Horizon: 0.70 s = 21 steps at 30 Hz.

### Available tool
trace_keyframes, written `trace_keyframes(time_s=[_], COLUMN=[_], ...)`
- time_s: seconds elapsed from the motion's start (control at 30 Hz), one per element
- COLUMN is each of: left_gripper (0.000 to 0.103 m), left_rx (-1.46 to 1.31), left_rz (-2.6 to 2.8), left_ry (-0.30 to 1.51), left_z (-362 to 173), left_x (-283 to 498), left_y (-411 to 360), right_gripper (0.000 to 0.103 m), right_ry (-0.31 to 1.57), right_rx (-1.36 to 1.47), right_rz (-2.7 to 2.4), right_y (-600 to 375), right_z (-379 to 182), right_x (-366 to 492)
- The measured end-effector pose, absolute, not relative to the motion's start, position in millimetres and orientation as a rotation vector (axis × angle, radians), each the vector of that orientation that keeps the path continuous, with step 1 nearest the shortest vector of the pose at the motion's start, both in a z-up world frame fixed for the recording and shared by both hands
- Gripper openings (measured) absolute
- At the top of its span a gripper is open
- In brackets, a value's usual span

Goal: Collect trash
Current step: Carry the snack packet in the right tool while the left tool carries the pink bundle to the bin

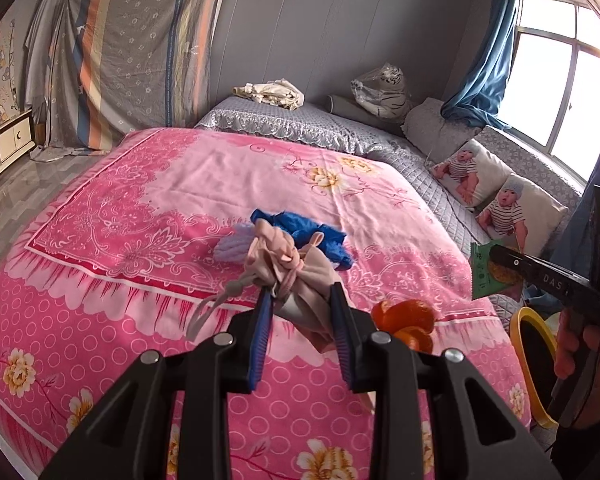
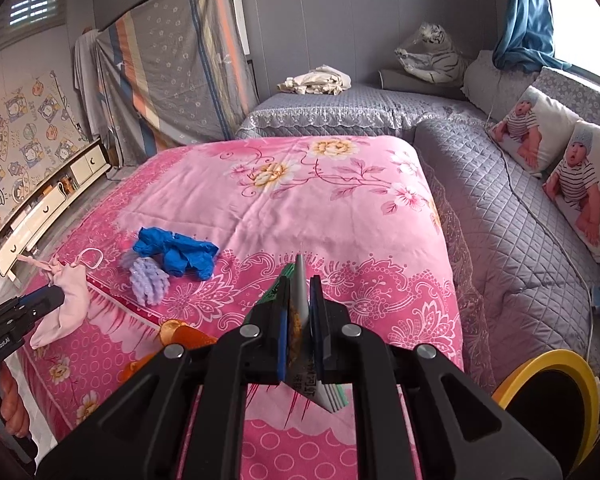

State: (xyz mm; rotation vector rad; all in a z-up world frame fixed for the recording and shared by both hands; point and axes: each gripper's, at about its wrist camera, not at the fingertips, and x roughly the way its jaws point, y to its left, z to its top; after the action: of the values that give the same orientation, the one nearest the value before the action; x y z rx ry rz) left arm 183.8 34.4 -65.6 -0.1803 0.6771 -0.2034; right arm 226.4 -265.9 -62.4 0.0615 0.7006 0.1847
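the pink floral quilt [image 1: 228, 184] covers the bed and serves as the landmark for everything else. beyond its far edge runs a grey quilted bench [image 2: 512, 208], which wraps round to the side under the window; two cushions printed with a baby [image 2: 540, 136] lean there, and a plush white tiger [image 2: 432, 56] sits at the bench's far corner. a crumpled cream cloth [image 2: 316, 80] lies on the bench just past the quilt's far edge. off the quilt's near corner on the window side stands a bin with a yellow rim [image 2: 580, 364].

on the quilt, near its middle, lies a crumpled blue glove [image 2: 180, 252], touching a lilac knitted piece [image 2: 148, 284] beside it. closer to the near edge lie pieces of orange peel [image 1: 408, 320].

the left gripper [image 1: 300, 300] hangs above the quilt's near part, its fingers [image 1: 260, 332] pinching a pale pink drawstring pouch [image 1: 292, 268] that is lifted clear of the fabric; the pouch's cord dangles to the side. a hand [image 2: 8, 396] holds its handle at the quilt's near side.

the right gripper [image 2: 300, 292] is above the quilt's near edge on the bin side, its fingers [image 2: 320, 320] pressed together on a flat green snack wrapper [image 1: 488, 272], which stands on edge between them, sticking out in front and behind.
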Motion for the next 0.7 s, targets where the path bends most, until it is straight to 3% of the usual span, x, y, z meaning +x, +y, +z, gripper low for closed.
trace_keyframes(time_s=[0.7], left_gripper=[0.028], left_rx=[-0.090], left_rz=[-0.324], left_ry=[0.542], left_z=[-2], left_x=[142], left_y=[-26], right_gripper=[0.009], right_ry=[0.513], right_rx=[0.088], right_rz=[0.130], right_y=[-317], right_z=[2], right_x=[150])
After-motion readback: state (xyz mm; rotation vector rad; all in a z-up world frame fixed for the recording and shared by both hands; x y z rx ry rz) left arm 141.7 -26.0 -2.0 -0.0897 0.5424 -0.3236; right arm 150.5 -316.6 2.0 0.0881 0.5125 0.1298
